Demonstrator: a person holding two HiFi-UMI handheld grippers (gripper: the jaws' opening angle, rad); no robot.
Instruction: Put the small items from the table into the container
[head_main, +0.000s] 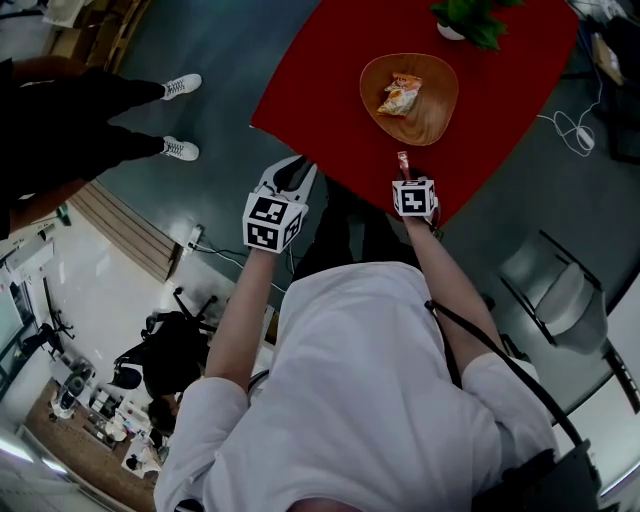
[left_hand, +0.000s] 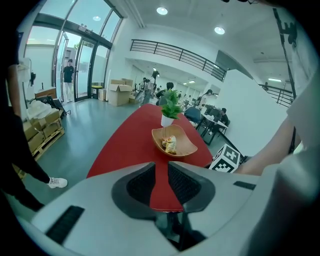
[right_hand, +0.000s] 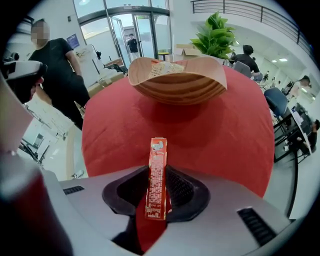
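Observation:
A wooden bowl (head_main: 433, 100) (left_hand: 183, 146) (right_hand: 175, 84) with a snack packet (head_main: 400, 95) in it sits on the red table (head_main: 330, 80). My right gripper (head_main: 405, 172) (right_hand: 157, 192) points steeply down over the table's near edge. It is shut on a long red snack stick (head_main: 403, 160) (right_hand: 156, 175), which stands on edge between the pads and pokes out toward the bowl. My left gripper (head_main: 287, 178) (left_hand: 161, 175) hovers at the table's near corner, left of the right one. Its jaws stand a narrow gap apart with nothing in them.
A potted plant (head_main: 470, 18) (right_hand: 216, 35) stands past the bowl. A person in black with white shoes (head_main: 182, 118) stands on the floor to the left. A grey chair (head_main: 560, 290) is at the right, and a cable (head_main: 572, 130) lies on the floor.

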